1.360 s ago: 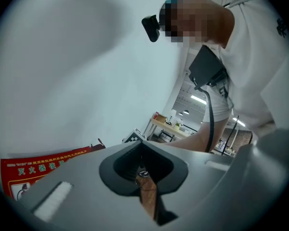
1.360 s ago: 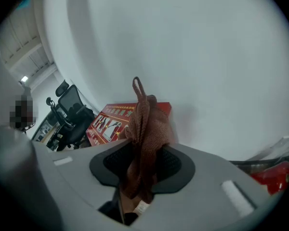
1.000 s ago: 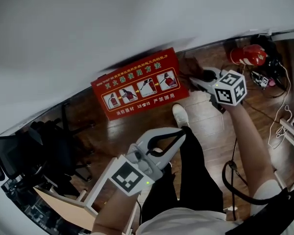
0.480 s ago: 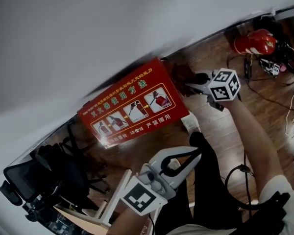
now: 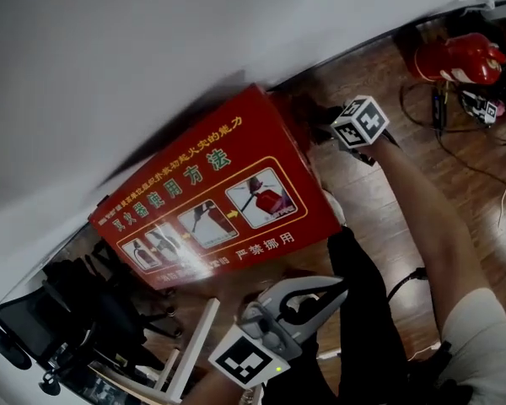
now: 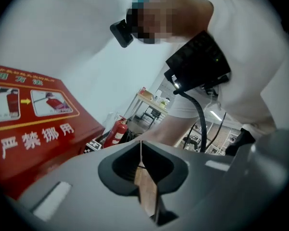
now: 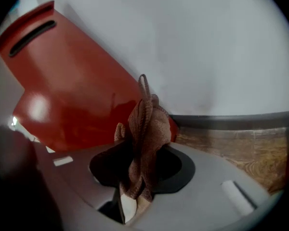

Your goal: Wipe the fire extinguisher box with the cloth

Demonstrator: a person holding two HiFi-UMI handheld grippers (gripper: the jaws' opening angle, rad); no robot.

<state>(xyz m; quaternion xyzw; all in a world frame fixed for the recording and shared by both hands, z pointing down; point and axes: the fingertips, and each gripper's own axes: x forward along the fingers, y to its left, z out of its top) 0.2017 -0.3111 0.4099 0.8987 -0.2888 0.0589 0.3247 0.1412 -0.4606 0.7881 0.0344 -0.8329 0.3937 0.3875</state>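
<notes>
Fire extinguisher box [image 5: 211, 197]: red, printed instruction panel facing up toward the head camera, standing on the wooden floor [image 5: 405, 201] against the white wall [image 5: 152, 40]. In the head view its long axis runs from 8 o'clock to 2 o'clock.

Cloth [image 7: 147, 119]: brown, bunched, pinched in the closed jaws of the right gripper [image 7: 139, 172]; a loose fold stands up beyond the tips.

Right gripper sits at the box's 2 o'clock end, by the corner near the wall. In the right gripper view the plain red side of the box lies at 10 o'clock from the cloth, very near; contact cannot be told.

Left gripper [image 6: 143, 177]: jaws together, nothing held. In the head view it hangs at 6 o'clock, below the box's lower edge, apart from it.

Judgement: right gripper is the nearer and carries the cloth, so the wipe falls to it; the stroke would probably go toward 8 o'clock along the long axis.

Surroundings: a red fire extinguisher [image 5: 455, 57] lying at 2 o'clock among cables [image 5: 489, 142]; an office chair [image 5: 34, 327] at 8 o'clock.
</notes>
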